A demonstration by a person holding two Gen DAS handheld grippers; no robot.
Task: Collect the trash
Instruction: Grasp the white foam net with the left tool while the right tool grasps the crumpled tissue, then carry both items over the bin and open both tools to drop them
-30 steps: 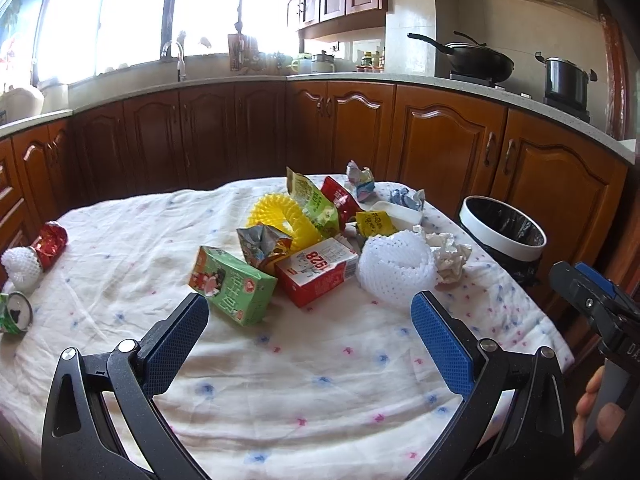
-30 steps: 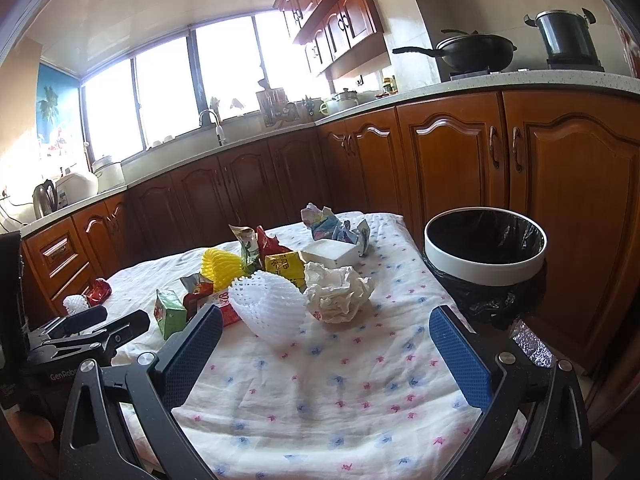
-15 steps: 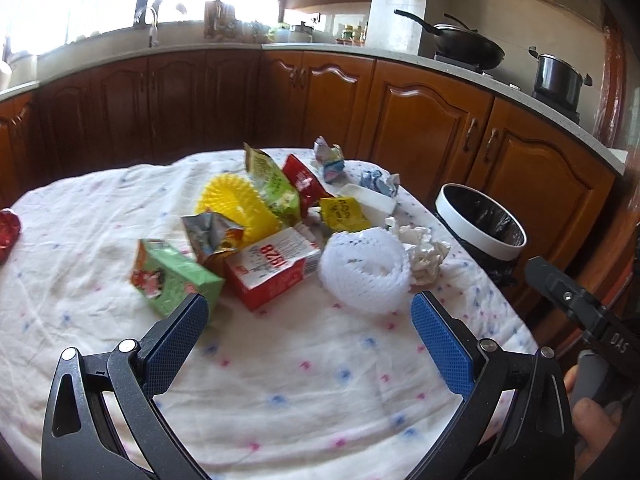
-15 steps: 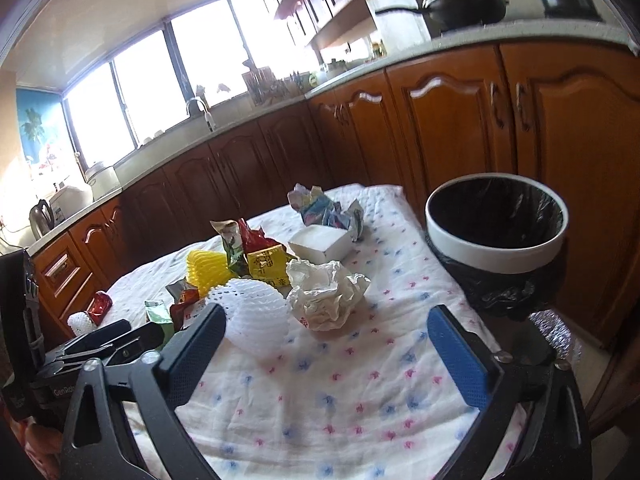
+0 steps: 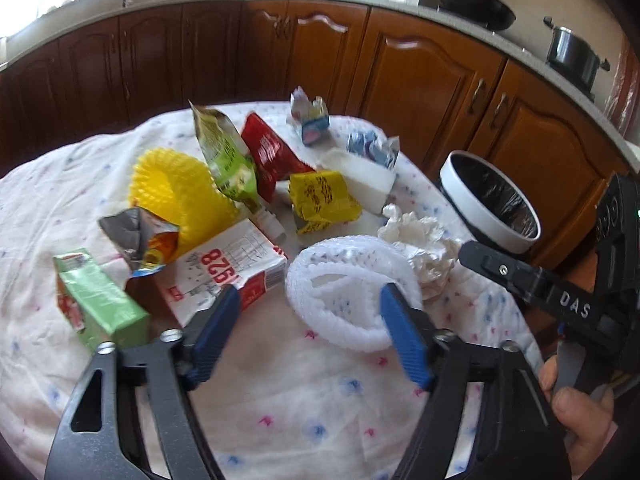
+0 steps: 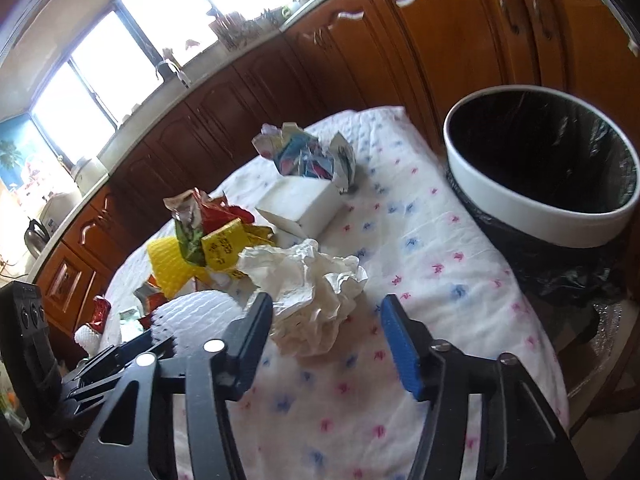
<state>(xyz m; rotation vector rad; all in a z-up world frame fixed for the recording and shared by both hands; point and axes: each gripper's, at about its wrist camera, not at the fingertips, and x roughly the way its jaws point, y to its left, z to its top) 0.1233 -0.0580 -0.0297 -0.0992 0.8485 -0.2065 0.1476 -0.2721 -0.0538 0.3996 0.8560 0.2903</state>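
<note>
Left gripper [image 5: 310, 322] low over tabletop [image 5: 280, 408], blue pads spread, nothing between them; right pad sits in front of the white foam net sleeve [image 5: 352, 292], left pad overlaps corner of red/white carton [image 5: 224, 270] w/ "828" printed upside down. Right gripper [image 6: 326, 330] also spread & empty, crumpled white tissue wad [image 6: 308, 292] just ahead, closer to its left finger. "DAS" reads on the right gripper's black body in left-wrist view.

Tabletop cloth: white, quilted, small pink/blue flower print. Green carton [image 5: 96, 306] left of the 828 box; silver-lined torn packet [image 5: 138, 242] leans on both. Behind: yellow foam net [image 5: 176, 190], ribbed, tube-shaped; green snack bag [image 5: 226, 158] & red snack bag [image 5: 268, 156] upright, text too blurred to read. Yellow wrapper [image 5: 320, 198] w/ dark print, unreadable, touching white foam box [image 5: 366, 178]. Crumpled blue/white wrappers [image 6: 308, 156] behind box, near far edge.

Trash bin [image 6: 540, 216] off tabletop's right side: round, white rim, black liner. Beyond: brown wood cabinets [image 5: 420, 76], wok [image 5: 476, 10] & pot [image 5: 572, 56] on the counter.
</note>
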